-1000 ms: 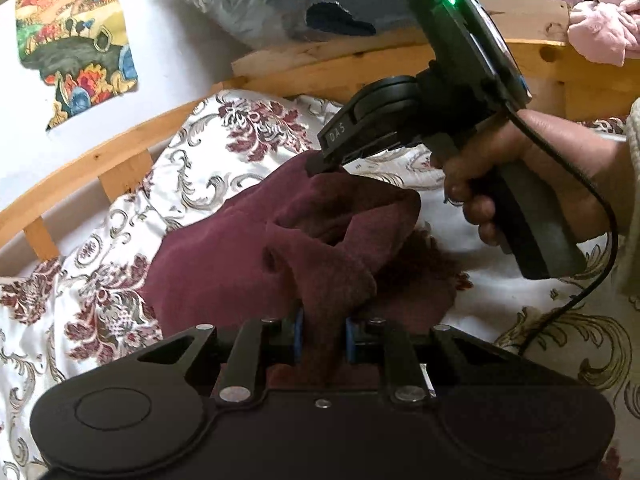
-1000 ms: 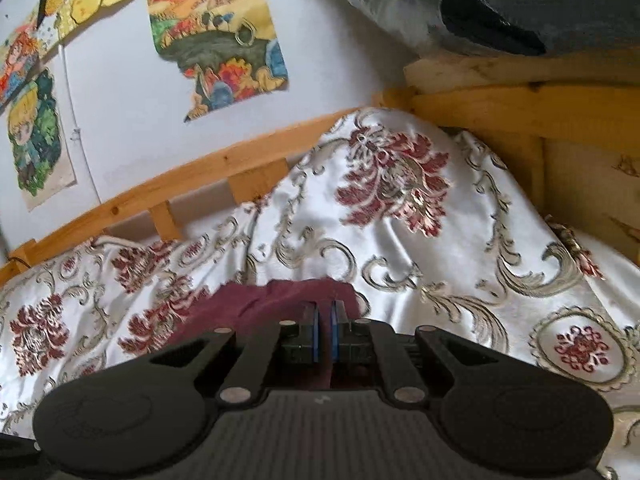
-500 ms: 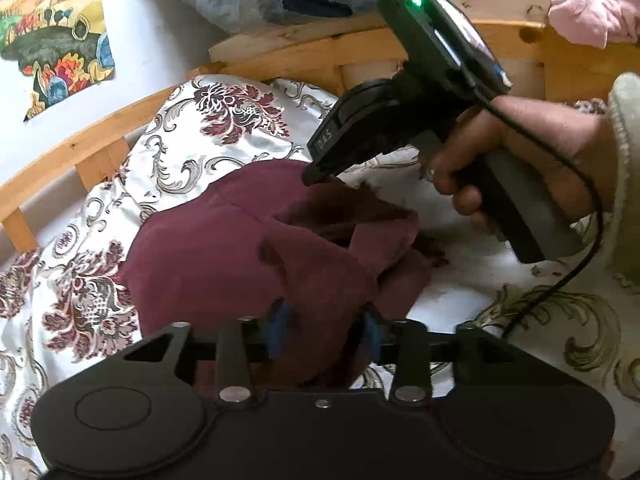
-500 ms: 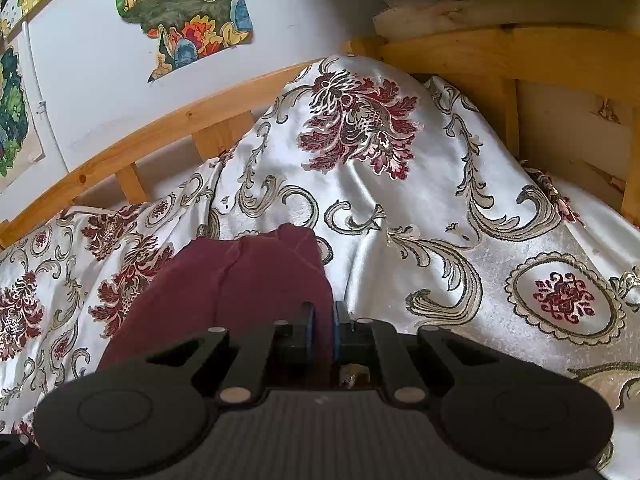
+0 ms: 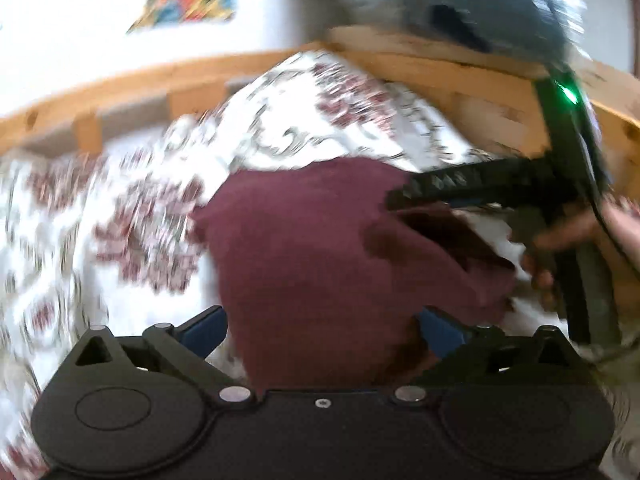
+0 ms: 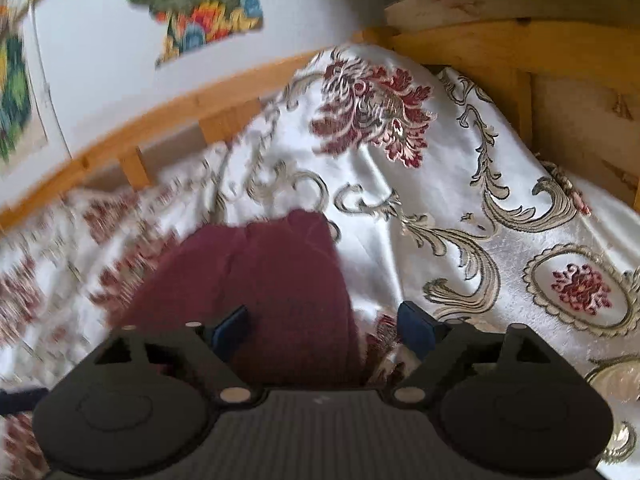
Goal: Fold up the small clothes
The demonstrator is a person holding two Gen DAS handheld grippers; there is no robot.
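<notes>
A small maroon garment (image 5: 312, 248) lies folded on the floral bedspread (image 5: 160, 208). In the blurred left wrist view my left gripper (image 5: 324, 330) is opening wide. The garment's near edge sits between its blue pads (image 5: 208, 326), which do not press on it. In the right wrist view my right gripper (image 6: 324, 328) is also opening, its blue pads (image 6: 416, 328) standing apart over the garment's (image 6: 272, 280) near end. A hand (image 5: 560, 248) holds the right gripper (image 5: 480, 188) just above the garment's right side.
A wooden bed rail (image 6: 160, 120) runs behind the white and maroon bedspread (image 6: 440, 184). Colourful posters (image 6: 200, 8) hang on the white wall. A plastic-wrapped bundle (image 5: 460, 0) rests on the wooden headboard (image 5: 480, 80) at the back right.
Both grippers, earlier shut on the maroon garment, have spread their jaws and let it go. The bunched cloth now lies flatter. The left view has swung sideways and blurred.
</notes>
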